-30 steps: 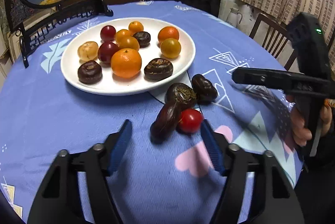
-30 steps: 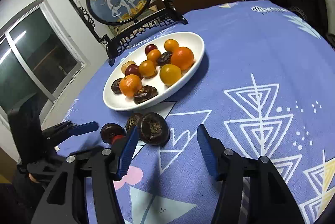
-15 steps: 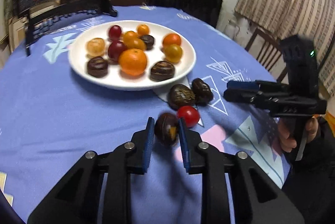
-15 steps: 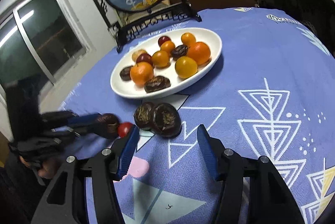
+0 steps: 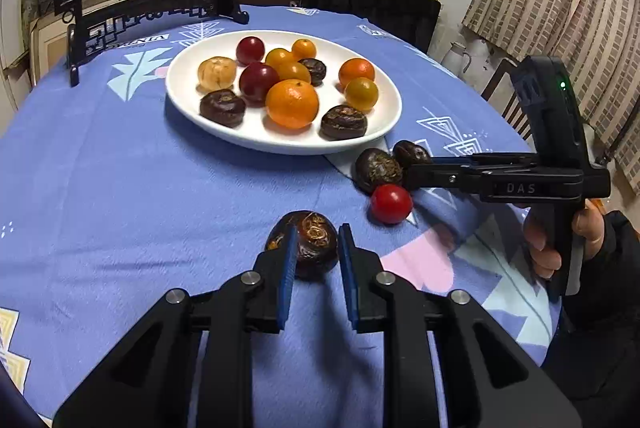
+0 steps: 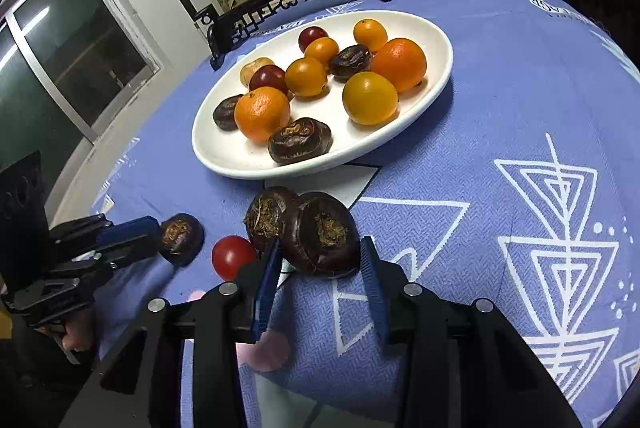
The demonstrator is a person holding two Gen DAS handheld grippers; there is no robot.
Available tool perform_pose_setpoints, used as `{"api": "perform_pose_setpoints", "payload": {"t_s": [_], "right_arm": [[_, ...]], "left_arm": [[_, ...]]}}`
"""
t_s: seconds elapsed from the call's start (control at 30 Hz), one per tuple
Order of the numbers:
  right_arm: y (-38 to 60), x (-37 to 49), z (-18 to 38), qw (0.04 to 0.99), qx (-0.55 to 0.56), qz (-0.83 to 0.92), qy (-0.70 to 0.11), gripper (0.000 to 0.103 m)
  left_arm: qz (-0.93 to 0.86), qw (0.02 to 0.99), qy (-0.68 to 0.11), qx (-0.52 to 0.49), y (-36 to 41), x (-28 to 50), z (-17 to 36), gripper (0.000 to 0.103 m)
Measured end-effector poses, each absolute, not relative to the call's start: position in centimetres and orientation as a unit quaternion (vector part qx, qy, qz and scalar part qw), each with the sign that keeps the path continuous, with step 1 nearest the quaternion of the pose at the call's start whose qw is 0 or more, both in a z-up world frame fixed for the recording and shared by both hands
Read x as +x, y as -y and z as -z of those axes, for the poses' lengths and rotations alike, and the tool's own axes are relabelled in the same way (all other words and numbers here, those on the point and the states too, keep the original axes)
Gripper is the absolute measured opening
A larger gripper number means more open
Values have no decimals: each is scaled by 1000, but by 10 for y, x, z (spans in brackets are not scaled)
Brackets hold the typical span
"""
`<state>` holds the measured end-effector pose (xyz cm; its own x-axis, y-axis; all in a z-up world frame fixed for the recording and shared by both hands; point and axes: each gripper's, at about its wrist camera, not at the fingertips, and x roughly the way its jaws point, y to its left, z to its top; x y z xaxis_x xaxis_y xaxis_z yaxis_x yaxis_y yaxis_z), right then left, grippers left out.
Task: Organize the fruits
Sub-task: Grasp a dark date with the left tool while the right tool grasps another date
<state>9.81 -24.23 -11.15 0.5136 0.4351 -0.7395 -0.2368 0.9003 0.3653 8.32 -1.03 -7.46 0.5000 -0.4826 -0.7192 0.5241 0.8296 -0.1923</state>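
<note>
Left wrist view: the left gripper [image 5: 316, 248] is clamped on a dark water chestnut [image 5: 310, 242] held above the tablecloth [image 5: 120, 168], near the white plate [image 5: 192, 104]. The right gripper [image 6: 320, 260] has its jaws apart around a second chestnut [image 6: 324, 234] beside the cherry tomato [image 6: 232, 256]. Judged step: transfer to the plate; next, carry the held chestnut over the rim, release into a free spot.

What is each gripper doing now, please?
Left gripper: shut on a chestnut.
Right gripper: open around another chestnut.

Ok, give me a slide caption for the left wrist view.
Left gripper clamps a dark water chestnut above the blue tablecloth, white fruit plate beyond.
</note>
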Motion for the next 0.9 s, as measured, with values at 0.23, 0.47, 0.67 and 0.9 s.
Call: {"api": "perform_pose_setpoints", "payload": {"t_s": [0.23, 0.47, 0.67, 0.9], "right_arm": [[252, 91, 106, 868, 132, -207, -432, 40], [254, 89, 103, 870, 137, -217, -421, 40], [255, 89, 103, 869, 142, -218, -421, 40], [256, 86, 101, 871, 142, -220, -416, 40]], "left_arm": [[297, 867, -396, 60, 23, 72, 69, 21], [242, 885, -382, 109, 31, 75, 71, 68], [258, 854, -428, 144, 51, 86, 92, 43], [278, 870, -398, 88, 30, 74, 70, 42]]}}
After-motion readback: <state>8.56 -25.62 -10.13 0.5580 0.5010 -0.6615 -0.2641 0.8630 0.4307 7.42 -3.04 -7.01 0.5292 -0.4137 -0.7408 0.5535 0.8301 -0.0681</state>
